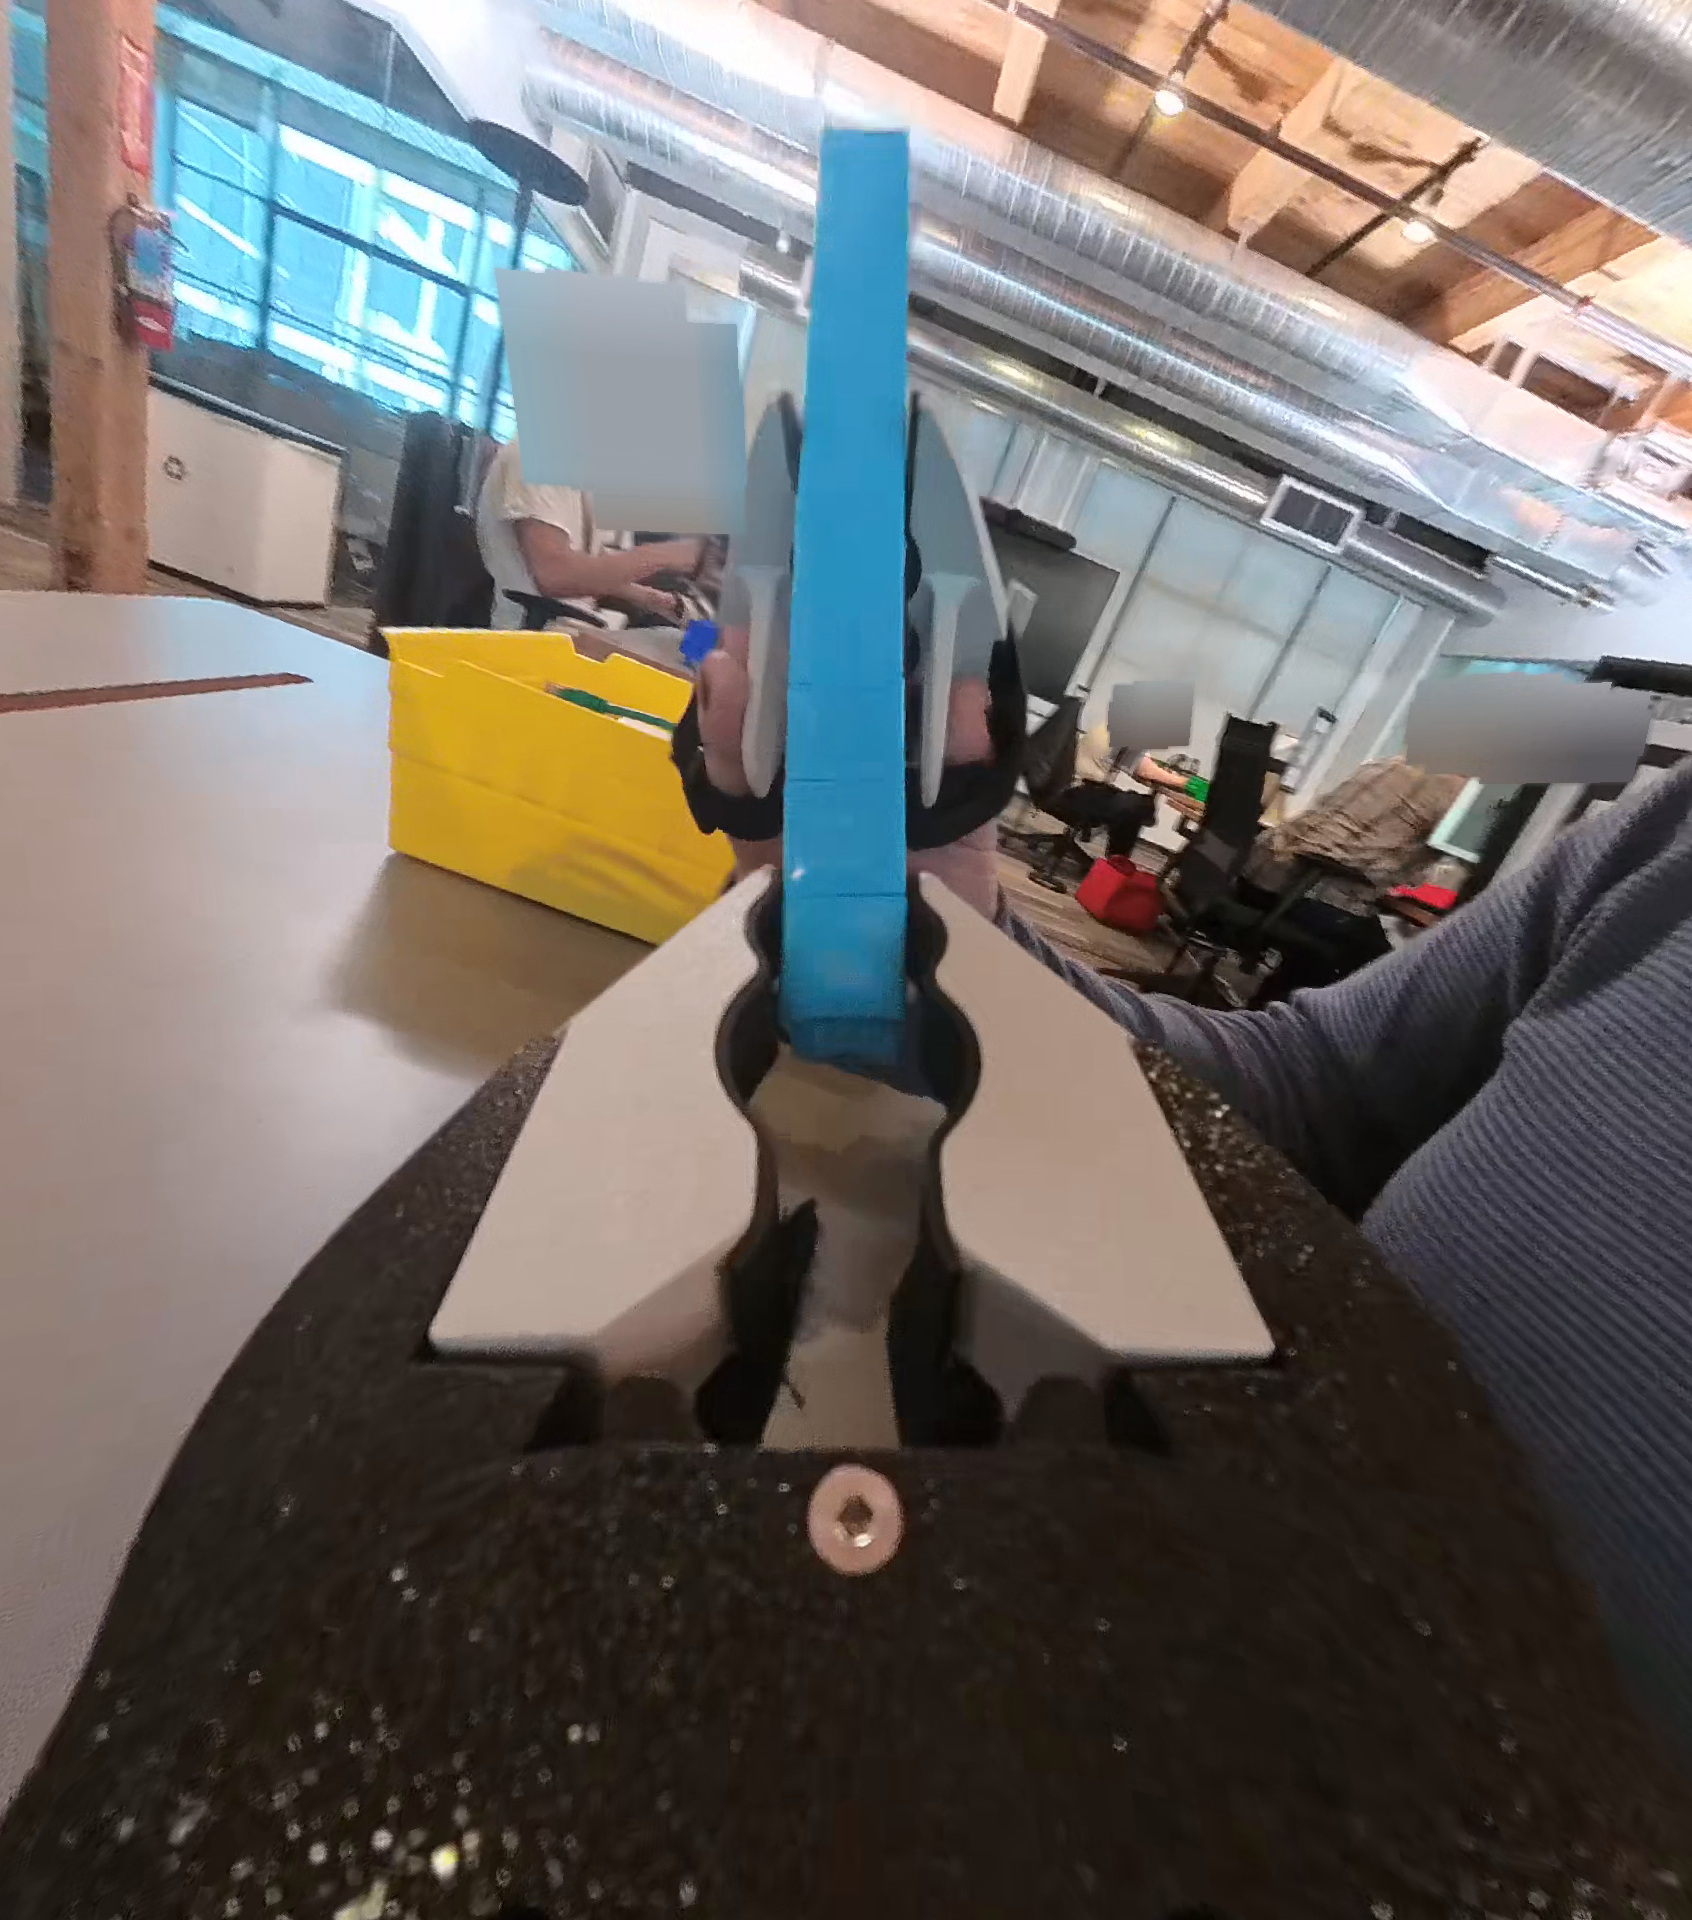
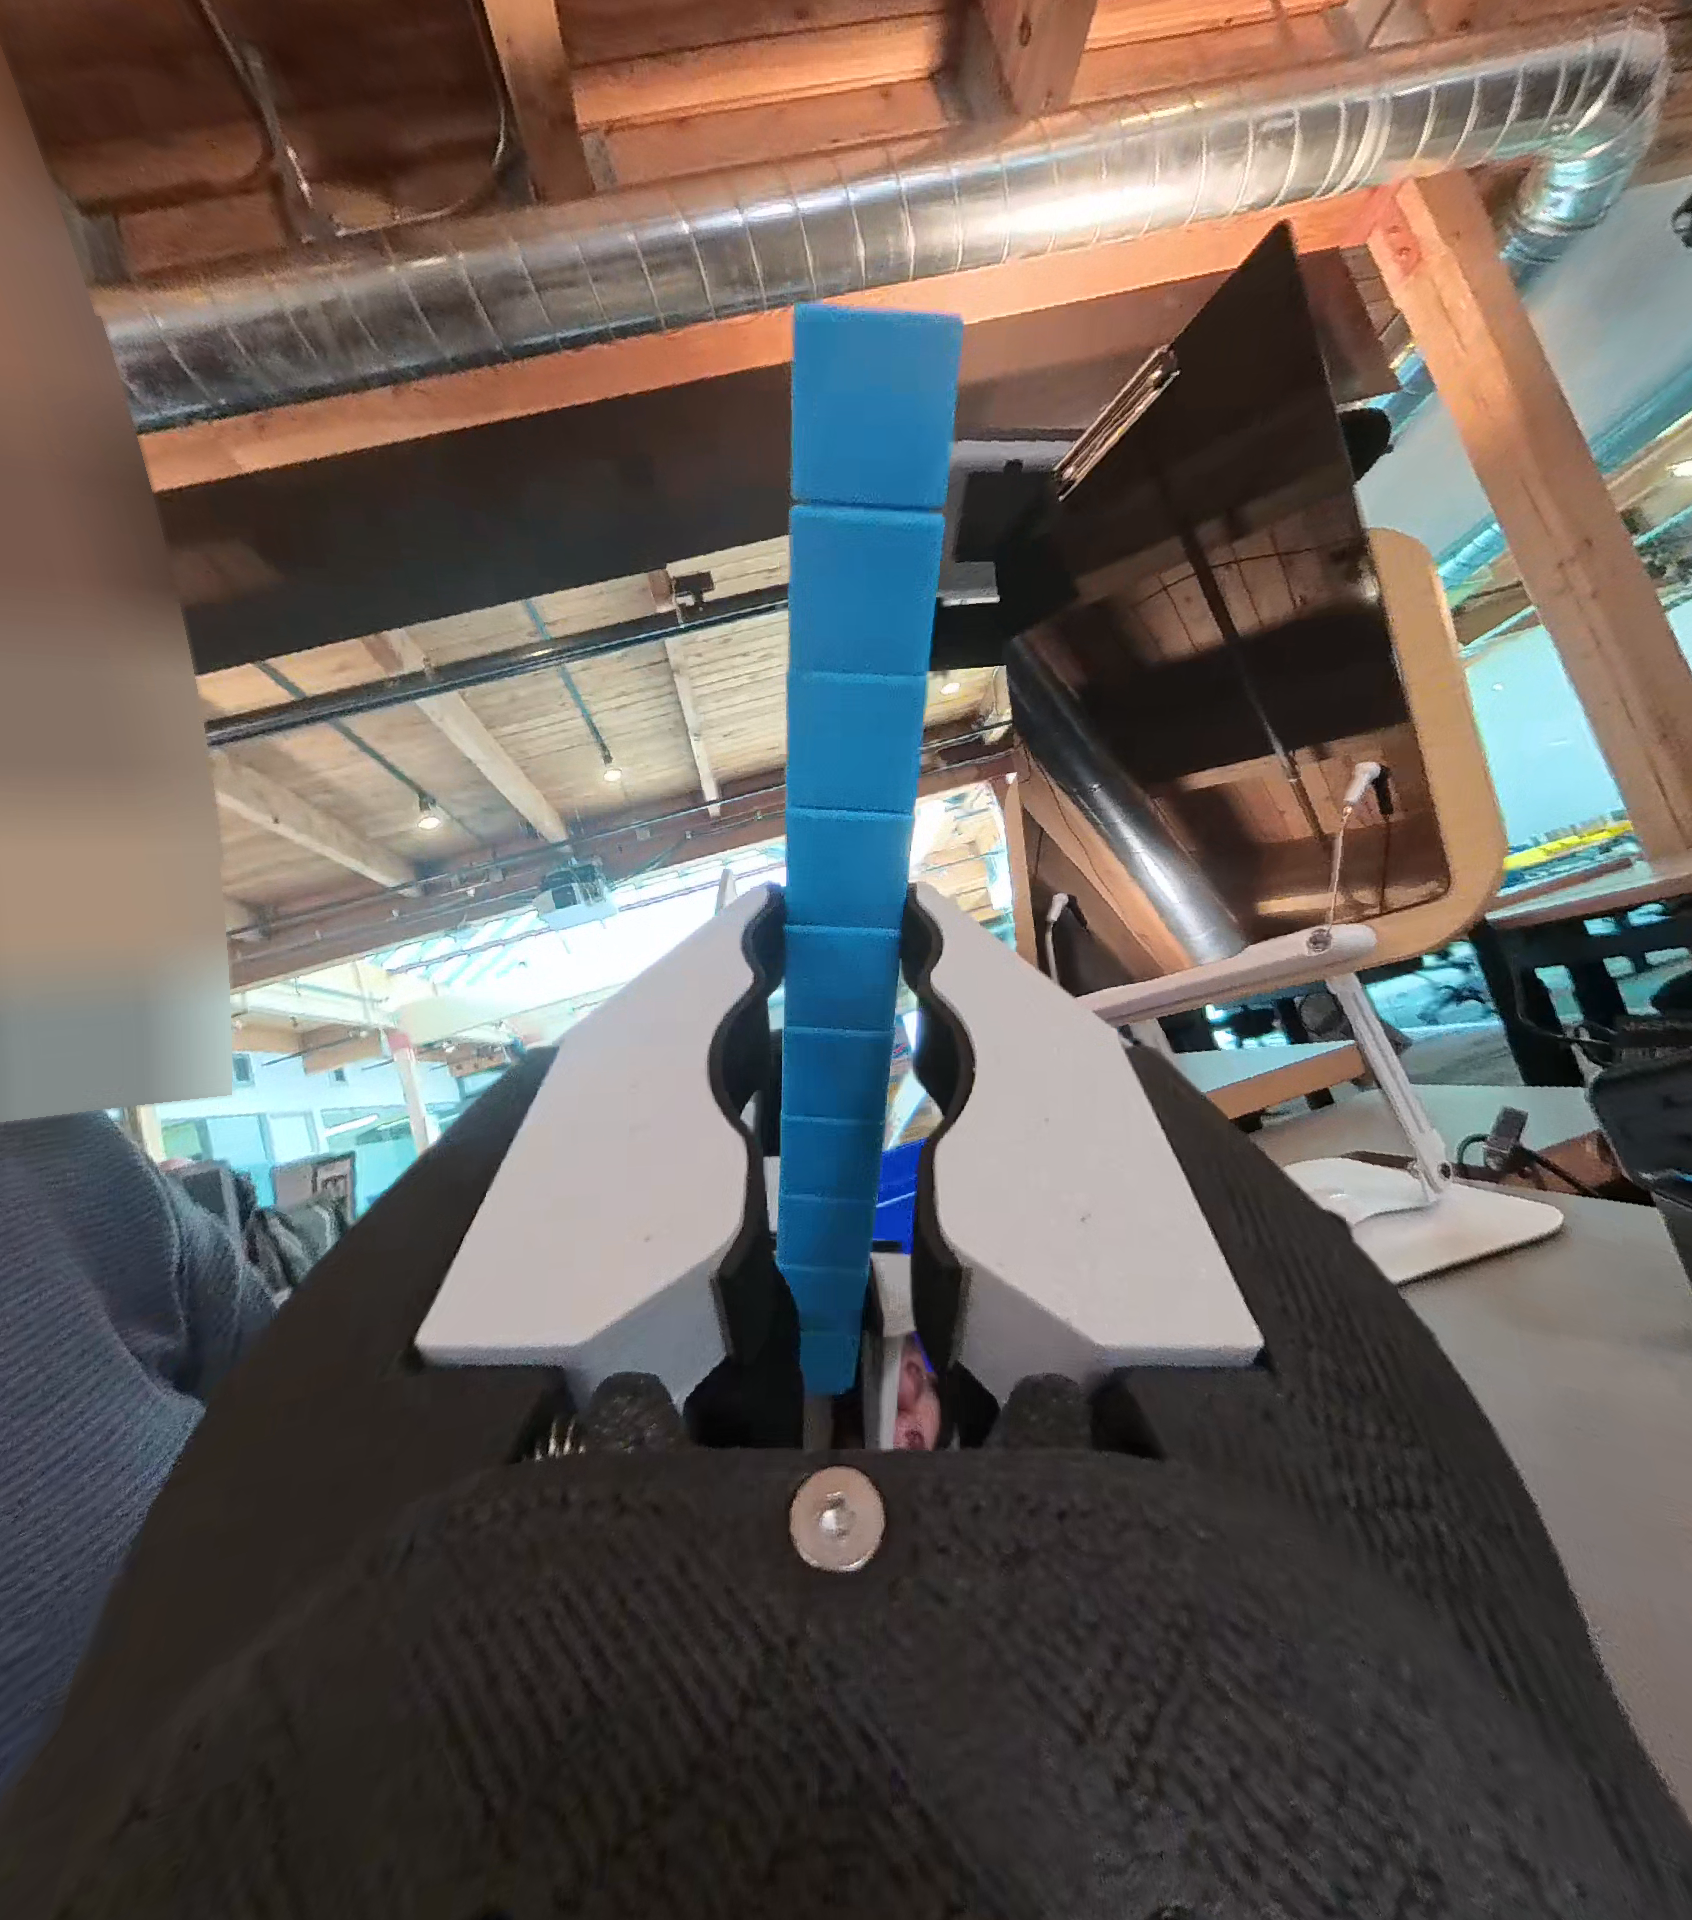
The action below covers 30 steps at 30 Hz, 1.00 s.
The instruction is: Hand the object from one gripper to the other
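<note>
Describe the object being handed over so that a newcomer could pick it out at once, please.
Above the tan table, in front of the yellow bin, the left gripper and right gripper face each other. Between their fingers stands a long bright-blue segmented strip, the only blue, notched bar there.

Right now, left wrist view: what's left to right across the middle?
Wooden post → yellow bin → blue segmented bar, flanked by right gripper fingers → red container → person's grey-blue sleeve.
</note>
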Each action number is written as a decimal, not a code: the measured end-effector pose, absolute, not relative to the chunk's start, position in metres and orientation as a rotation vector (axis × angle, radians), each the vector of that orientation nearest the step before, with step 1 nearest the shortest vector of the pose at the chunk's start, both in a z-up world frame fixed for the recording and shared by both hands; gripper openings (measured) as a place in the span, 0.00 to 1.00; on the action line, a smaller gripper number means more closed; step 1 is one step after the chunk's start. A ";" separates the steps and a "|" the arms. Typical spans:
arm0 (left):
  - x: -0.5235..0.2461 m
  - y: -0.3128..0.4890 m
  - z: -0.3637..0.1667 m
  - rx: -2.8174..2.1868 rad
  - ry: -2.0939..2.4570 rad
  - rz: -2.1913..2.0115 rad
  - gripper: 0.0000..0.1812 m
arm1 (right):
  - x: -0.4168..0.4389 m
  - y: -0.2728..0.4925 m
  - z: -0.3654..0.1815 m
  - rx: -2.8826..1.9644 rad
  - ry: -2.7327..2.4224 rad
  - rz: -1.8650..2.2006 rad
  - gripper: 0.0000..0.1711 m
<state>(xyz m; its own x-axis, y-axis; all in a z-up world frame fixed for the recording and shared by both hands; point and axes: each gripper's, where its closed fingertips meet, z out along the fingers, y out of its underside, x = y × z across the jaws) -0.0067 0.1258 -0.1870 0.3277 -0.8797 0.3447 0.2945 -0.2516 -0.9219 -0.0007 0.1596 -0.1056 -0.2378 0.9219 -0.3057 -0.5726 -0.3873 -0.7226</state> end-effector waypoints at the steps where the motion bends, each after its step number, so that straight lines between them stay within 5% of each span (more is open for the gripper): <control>1: -0.011 0.131 -0.187 -1.397 0.561 -1.179 0.11 | -0.002 0.165 -0.108 -0.912 -0.551 1.780 0.13; 3: -0.022 0.140 -0.187 -1.396 0.556 -0.970 0.11 | -0.005 0.178 -0.116 -1.006 -0.501 1.718 0.32; 6: -0.037 0.153 -0.191 -1.391 0.653 -0.472 0.11 | -0.012 0.202 -0.136 -1.215 -0.367 1.730 0.43; 9: -0.040 0.156 -0.197 -1.282 0.851 0.106 0.11 | -0.011 0.221 -0.158 -1.353 -0.174 1.805 0.39; 13: -0.028 0.151 -0.203 -1.091 1.024 0.477 0.11 | -0.008 0.231 -0.171 -1.403 -0.060 1.889 0.18; 16: -0.025 0.152 -0.207 -1.168 0.984 0.339 0.13 | -0.006 0.229 -0.165 -1.355 -0.078 1.940 0.15; 19: -0.015 0.148 -0.212 -1.317 0.939 -0.016 0.41 | -0.006 0.220 -0.154 -1.272 -0.191 1.925 0.13; 21: -0.009 0.145 -0.214 -1.412 0.873 -0.303 0.46 | -0.008 0.208 -0.145 -1.201 -0.299 1.920 0.13; 24: -0.006 0.144 -0.221 -1.531 0.779 -0.640 0.39 | -0.008 0.189 -0.131 -1.079 -0.422 1.949 0.13; 28: -0.003 0.138 -0.221 -1.535 0.735 -0.843 0.11 | -0.009 0.174 -0.124 -1.009 -0.518 1.911 0.13; 30: -0.008 0.142 -0.218 -1.518 0.714 -0.785 0.11 | -0.009 0.180 -0.126 -1.036 -0.491 1.860 0.13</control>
<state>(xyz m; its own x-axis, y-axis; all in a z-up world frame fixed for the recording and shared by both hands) -0.0075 0.1420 -0.2178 0.5807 -0.8109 0.0729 0.0031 -0.0874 -0.9962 -0.0089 0.1799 -0.1262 -0.2222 0.8637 -0.4525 -0.5276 -0.4968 -0.6891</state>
